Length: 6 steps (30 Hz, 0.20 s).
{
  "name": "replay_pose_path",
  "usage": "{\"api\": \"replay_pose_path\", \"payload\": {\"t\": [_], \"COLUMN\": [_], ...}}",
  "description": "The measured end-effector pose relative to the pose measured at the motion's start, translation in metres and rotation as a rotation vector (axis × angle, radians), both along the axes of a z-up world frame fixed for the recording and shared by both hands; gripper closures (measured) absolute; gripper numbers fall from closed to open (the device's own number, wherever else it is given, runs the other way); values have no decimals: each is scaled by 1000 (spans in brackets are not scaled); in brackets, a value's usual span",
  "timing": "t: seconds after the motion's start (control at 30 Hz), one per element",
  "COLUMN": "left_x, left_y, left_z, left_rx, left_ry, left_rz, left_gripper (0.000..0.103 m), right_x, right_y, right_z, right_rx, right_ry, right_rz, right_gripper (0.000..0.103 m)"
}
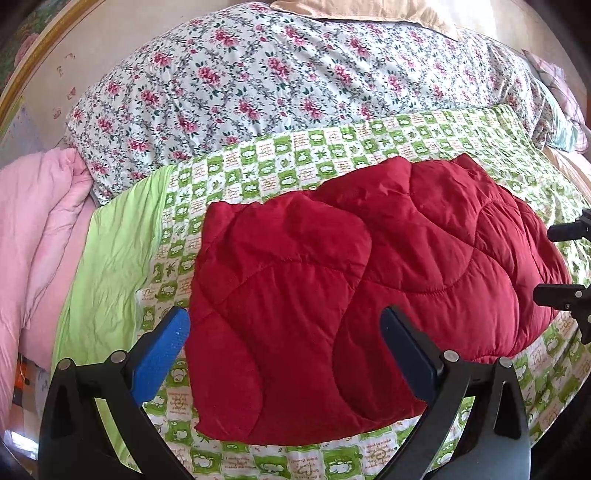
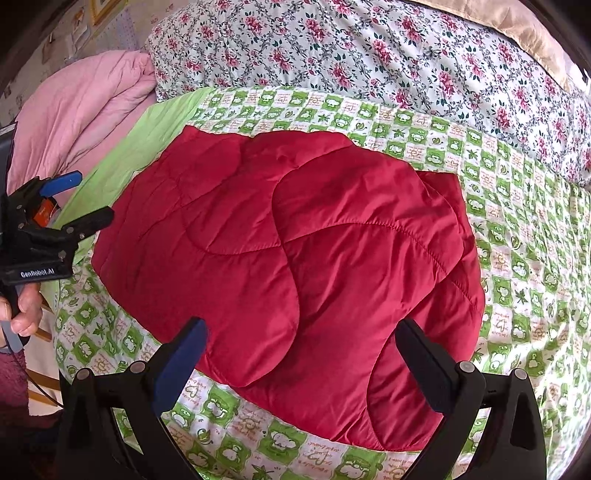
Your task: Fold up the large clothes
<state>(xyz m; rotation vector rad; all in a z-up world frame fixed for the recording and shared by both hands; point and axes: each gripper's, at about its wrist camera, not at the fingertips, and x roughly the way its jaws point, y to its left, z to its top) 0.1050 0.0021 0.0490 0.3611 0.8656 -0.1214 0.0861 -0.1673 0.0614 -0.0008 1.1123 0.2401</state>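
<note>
A red quilted padded garment (image 1: 351, 280) lies folded into a compact block on the green patterned sheet (image 1: 295, 162); it also shows in the right wrist view (image 2: 295, 258). My left gripper (image 1: 284, 328) is open and empty, hovering over the garment's near left part, and it shows from the side in the right wrist view (image 2: 90, 199). My right gripper (image 2: 299, 339) is open and empty over the garment's near edge; its black fingers (image 1: 561, 291) show at the right edge of the left wrist view.
A floral duvet (image 1: 277, 81) is piled behind the sheet. A pink quilt (image 1: 40, 229) lies bunched at the left. A beige pillow (image 1: 369, 11) sits at the far back. A hand (image 2: 22, 306) holds the left gripper's handle.
</note>
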Motion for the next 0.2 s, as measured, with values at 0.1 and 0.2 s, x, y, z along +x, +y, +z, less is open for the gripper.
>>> {"api": "replay_pose_path", "payload": {"t": [0.1,0.2], "left_x": [0,-1], "left_y": [2,3], "left_z": [0,-3], "left_rx": [-9,-26], "left_ry": [2,13], "left_rz": [7,16], "left_gripper": [0,0], "right_x": [1,3], "right_y": [-1,-2], "right_z": [-1,-2], "right_rx": [9,22], "right_ry": [3,4], "right_rz": [-7,-10], "right_gripper": [1,1]}}
